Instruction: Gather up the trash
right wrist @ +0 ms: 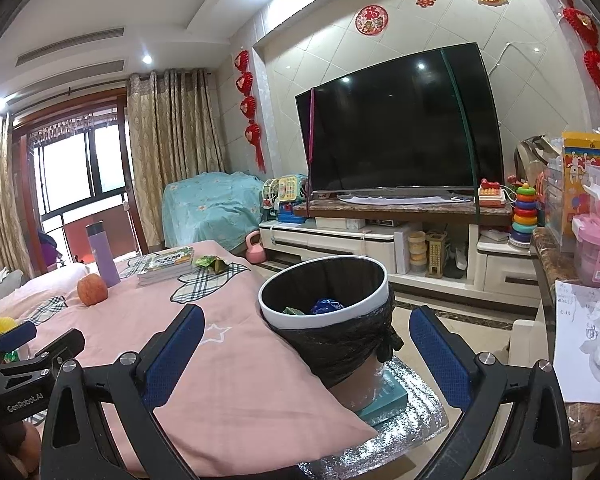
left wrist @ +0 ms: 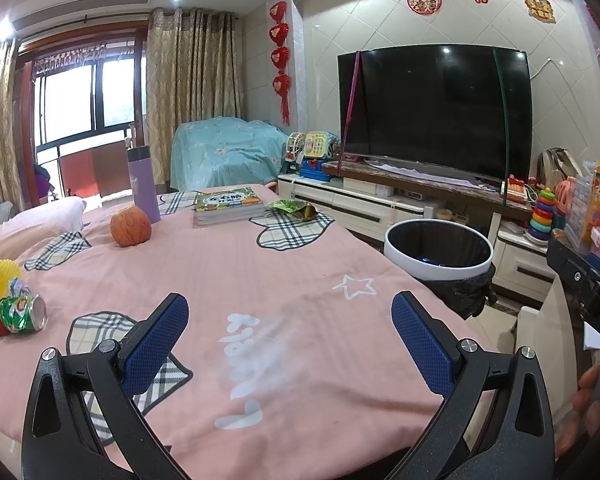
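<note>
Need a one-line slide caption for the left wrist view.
Open left gripper above the pink cloth; crushed cans at left, lined bin at right.

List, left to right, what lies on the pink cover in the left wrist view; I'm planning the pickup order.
Crushed cans → apple → purple bottle → books → green wrapper.

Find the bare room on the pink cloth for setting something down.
Free: the middle of the pink cloth, between the apple and the bin. Crowded: far edge by books; left edge by crushed cans.
</note>
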Action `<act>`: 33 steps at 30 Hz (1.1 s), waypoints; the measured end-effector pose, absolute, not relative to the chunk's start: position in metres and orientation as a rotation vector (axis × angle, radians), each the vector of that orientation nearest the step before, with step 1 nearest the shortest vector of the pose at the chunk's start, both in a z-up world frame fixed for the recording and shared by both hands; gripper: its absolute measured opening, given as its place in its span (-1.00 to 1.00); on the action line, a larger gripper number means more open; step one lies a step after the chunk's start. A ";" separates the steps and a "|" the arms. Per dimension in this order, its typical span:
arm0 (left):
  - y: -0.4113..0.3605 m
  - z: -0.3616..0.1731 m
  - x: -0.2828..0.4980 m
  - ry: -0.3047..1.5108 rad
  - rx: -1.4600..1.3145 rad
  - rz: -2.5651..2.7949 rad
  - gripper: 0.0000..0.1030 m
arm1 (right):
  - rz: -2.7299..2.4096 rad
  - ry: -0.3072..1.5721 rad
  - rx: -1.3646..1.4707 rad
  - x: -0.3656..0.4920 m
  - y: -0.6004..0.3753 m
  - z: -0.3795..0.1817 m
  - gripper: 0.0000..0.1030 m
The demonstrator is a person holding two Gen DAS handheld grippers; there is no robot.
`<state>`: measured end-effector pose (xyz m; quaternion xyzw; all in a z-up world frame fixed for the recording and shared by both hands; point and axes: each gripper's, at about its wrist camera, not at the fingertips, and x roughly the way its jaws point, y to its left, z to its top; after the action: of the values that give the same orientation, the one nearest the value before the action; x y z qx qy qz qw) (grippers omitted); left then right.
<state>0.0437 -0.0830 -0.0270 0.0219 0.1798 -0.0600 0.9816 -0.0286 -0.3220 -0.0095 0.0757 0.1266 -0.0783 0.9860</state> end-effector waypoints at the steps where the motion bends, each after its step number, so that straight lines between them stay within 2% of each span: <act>1: -0.083 -0.027 0.044 0.362 0.045 -0.121 1.00 | -0.157 0.254 0.152 -0.029 -0.321 -0.009 1.00; 33: -0.091 -0.034 0.055 0.382 0.060 -0.146 1.00 | -0.151 0.277 0.165 -0.025 -0.317 -0.012 1.00</act>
<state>0.0547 -0.0909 -0.0337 0.0298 0.1894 -0.0724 0.9788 -0.0245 -0.3173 -0.0120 0.0820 0.1378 -0.0750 0.9842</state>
